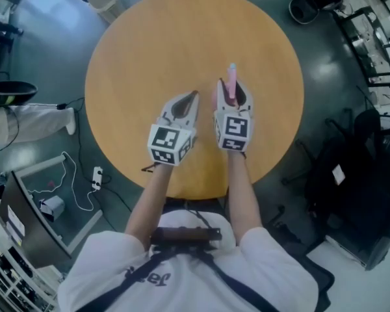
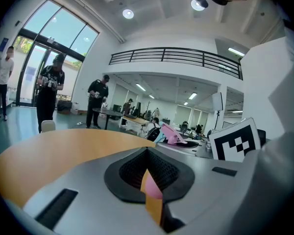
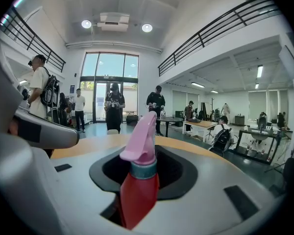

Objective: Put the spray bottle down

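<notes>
R claw (image 3: 139, 168): we see it clamped on spray bottle (image 3: 138, 190), red body, pink head up.
Bottle loc: over round table (image 1: 149, 44), right of centre, near side; contact w/ top unclear.
L claw (image 2: 149, 175): jaws together, empty, just left of R.

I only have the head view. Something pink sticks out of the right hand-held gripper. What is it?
Observer: A spray bottle. The right gripper view shows its red body under the pink head, clamped in the right hand-held gripper.
Operator: Is the left one carrying anything?
Observer: No. In the left gripper view, the left hand-held gripper has its jaws together on nothing.
Operator: What's beyond the table?
Observer: Past the table, several people stand in front of tall glass doors.
</notes>
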A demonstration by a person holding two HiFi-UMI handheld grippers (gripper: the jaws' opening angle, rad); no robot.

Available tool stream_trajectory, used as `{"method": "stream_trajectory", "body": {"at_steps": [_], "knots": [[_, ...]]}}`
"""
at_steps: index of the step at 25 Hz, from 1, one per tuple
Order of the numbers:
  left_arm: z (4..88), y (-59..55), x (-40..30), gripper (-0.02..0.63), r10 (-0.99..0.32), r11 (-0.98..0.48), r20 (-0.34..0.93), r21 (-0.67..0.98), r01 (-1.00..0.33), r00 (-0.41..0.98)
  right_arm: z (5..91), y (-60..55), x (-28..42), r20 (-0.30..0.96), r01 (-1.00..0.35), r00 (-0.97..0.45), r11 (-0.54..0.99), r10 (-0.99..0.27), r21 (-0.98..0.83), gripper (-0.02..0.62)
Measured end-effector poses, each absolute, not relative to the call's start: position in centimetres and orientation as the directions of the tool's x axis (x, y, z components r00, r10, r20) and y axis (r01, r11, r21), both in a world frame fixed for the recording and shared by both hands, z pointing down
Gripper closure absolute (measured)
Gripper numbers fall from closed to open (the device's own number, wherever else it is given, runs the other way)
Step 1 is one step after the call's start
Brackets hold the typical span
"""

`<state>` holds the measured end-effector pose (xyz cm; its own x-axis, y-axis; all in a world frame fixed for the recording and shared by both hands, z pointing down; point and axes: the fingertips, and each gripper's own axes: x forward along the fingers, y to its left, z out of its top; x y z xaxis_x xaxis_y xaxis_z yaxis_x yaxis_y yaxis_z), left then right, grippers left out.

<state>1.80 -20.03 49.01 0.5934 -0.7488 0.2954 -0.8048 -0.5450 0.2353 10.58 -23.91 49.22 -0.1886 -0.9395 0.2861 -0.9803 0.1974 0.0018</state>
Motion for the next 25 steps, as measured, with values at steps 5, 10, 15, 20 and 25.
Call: {"method": "stream_trajectory", "body": {"at_steps": [5,10,15,20,25], "knots": [[50.6,-20.6,1.5,0.597,-0.745,-0.528,0.321,0.252,-0.811,0.584,50.9,-25.4,10.1,0.286,-0.977,-0.200,0.212,-0.937,0.012,0.433],[52.2,-20.8,1.6,0.597,-0.736,-0.516,0.352,0.263,-0.815,0.579,52.2,-26.2,10.4,0.283,-0.981,-0.178,0.194,-0.942,0.029,0.433],[52.7,-20.7,2.1,0.597,-0.728,-0.514,0.358,0.281,-0.811,0.585,52.8,-26.2,10.4,0.275,-0.980,-0.180,0.195,-0.944,0.030,0.433],[53.0,-20.5,2.4,0.597,-0.721,-0.516,0.362,0.289,-0.806,0.591,53.4,-25.9,10.4,0.268,-0.980,-0.183,0.196,-0.946,0.022,0.433],[53.1,-20.1,2.9,0.597,-0.719,-0.511,0.366,0.296,-0.807,0.590,53.5,-25.6,10.8,0.255,-0.981,-0.176,0.189,-0.951,0.029,0.431]]}}
